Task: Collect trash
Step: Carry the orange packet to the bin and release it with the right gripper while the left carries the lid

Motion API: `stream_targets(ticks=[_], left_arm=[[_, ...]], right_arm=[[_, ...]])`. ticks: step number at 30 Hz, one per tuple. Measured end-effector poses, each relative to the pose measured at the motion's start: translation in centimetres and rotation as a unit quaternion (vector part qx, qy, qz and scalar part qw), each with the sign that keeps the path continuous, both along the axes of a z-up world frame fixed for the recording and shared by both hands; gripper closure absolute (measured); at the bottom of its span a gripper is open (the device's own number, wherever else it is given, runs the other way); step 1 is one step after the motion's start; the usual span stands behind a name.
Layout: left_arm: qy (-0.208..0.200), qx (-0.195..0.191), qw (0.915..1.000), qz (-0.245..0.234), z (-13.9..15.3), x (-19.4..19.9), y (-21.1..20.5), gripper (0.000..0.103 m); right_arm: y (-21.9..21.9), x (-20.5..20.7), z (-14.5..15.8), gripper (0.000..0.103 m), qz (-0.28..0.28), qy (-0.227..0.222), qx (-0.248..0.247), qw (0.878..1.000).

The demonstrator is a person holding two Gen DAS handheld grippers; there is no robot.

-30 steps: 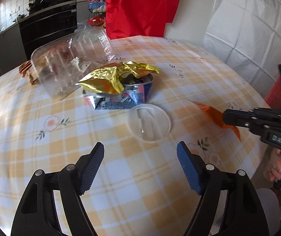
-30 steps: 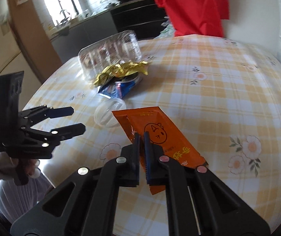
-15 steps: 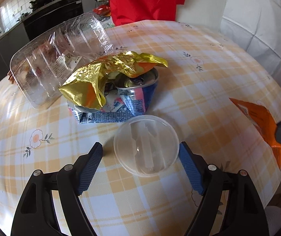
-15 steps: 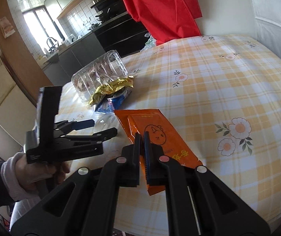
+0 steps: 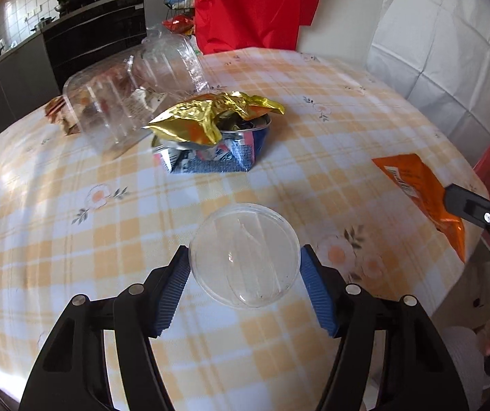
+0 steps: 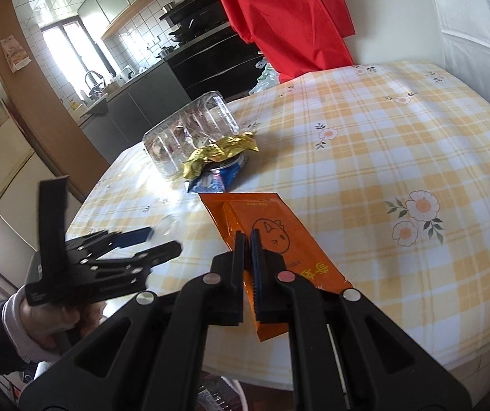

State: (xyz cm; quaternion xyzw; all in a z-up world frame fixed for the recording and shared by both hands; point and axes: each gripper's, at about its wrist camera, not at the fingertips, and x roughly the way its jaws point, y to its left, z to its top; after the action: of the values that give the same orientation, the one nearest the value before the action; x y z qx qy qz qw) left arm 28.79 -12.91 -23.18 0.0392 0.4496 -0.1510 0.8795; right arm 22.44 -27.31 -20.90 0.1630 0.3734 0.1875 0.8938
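The desk (image 5: 73, 233), covered in a yellow-and-white checked cloth with small flowers, fills both views. Toward its far side lies a clear plastic clamshell box (image 5: 132, 92) on its side, the largest piece of trash. Just beside it and touching it sits a small heap: a crumpled gold foil wrapper (image 5: 207, 116) draped over a crushed blue-and-white can (image 5: 238, 147).

Nearer the desk's edge, the orange snack packet (image 6: 279, 236) is pinched in the right claw (image 6: 247, 239), whose blue pads are clamped tight on the packet's lower part; the packet seems lifted slightly off the cloth, though the angle makes that hard to judge.

Smallest is the round clear plastic lid (image 5: 243, 255), well apart from the heap and close to the near edge. The left claw (image 5: 245, 263) straddles it, jaws closing, a ribbed blue pad at each side of the lid's rim and apparently just meeting it. A hand (image 6: 49, 315) in a pale cuff grips that claw's handle.
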Motion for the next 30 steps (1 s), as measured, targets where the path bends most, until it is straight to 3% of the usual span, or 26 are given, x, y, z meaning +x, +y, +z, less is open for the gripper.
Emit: stream_targets(ticks=[18,30], left_arm=[[-0.075,-0.052,0.9939,0.061,7.3,-11.8,8.7,0.039],[-0.077,-0.070,0.9905,0.090,8.2,-18.7,11.7,0.039]], right_arm=[[4.9,-5.0,5.8,0.095,0.040,-0.041,0.000,0.998],[8.9,-10.4,7.7,0.095,0.086,-0.052,0.008,0.995]])
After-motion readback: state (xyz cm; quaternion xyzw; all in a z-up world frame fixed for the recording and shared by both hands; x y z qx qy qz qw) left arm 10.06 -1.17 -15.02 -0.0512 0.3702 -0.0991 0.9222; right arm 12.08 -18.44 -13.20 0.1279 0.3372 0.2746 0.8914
